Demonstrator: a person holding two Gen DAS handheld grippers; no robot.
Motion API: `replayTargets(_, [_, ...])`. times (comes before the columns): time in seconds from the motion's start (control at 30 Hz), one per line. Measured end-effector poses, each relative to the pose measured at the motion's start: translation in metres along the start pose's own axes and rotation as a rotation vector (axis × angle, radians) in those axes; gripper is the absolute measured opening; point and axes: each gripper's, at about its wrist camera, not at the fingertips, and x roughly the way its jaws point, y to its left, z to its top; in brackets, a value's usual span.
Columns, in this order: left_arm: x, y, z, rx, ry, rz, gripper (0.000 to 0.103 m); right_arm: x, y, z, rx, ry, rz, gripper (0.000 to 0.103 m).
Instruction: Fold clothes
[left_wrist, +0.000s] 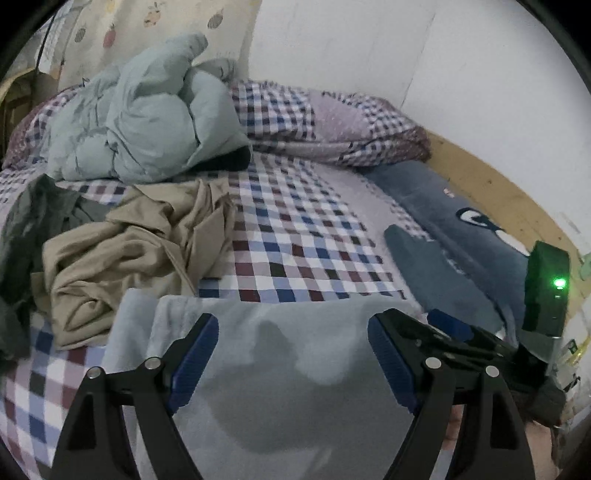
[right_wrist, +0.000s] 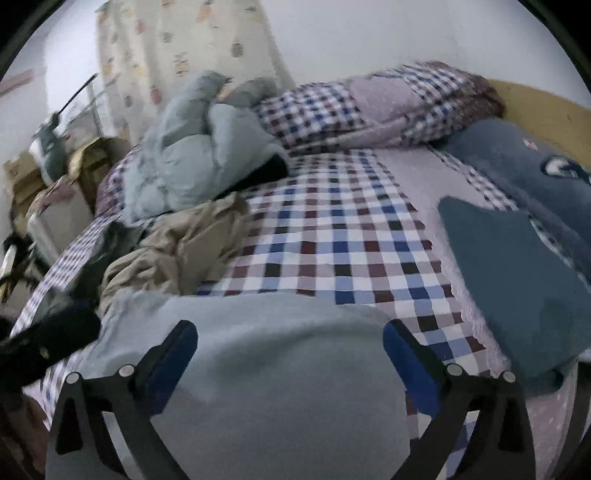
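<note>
Both my grippers stand wide and hold nothing. Between the left gripper (left_wrist: 291, 354) pads, filling the lower middle of the frame, lies the pale blue garment (left_wrist: 280, 387), flat on the checked bedspread (left_wrist: 295, 240); the right gripper (right_wrist: 290, 354) hangs over the same cloth (right_wrist: 266, 369). Its far edge runs left to right across both views, just beyond my fingertips. The crumpled tan garment (left_wrist: 125, 251) sits at middle left, nearer my left hand, I judge.

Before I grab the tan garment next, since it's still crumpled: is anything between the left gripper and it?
Nothing visible. The left gripper is open above the pale blue cloth; the tan garment lies beyond, to its left, top bare, a dark green garment alongside.
</note>
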Motion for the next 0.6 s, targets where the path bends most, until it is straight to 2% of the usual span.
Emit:
replayTargets(0.1, [0.026, 0.01, -0.006, 0.014, 0.026, 0.058, 0.087, 0.016, -0.006, 0.001, 0.045, 0.031, 0.018, 0.103])
replayTargets(0.2, [0.049, 0.018, -0.02, 0.033, 0.064, 0.065, 0.087, 0.036, -0.009, -0.005, 0.033, 0.075, -0.009, 0.103])
replayTargets(0.3, [0.057, 0.011, -0.028, 0.105, 0.053, 0.111, 0.087, 0.055, -0.025, -0.013, 0.084, 0.137, -0.007, 0.103])
replayTargets(0.37, [0.06, 0.012, -0.032, 0.115, 0.045, 0.115, 0.087, 0.062, -0.034, -0.016, 0.116, 0.162, 0.002, 0.103])
replayTargets(0.5, [0.066, 0.019, -0.035, 0.101, 0.049, 0.104, 0.087, 0.07, -0.037, -0.021, 0.107, 0.179, -0.003, 0.103])
replayTargets(0.6, [0.07, 0.014, -0.038, 0.138, 0.056, 0.148, 0.087, 0.073, -0.033, -0.024, 0.083, 0.188, -0.027, 0.103])
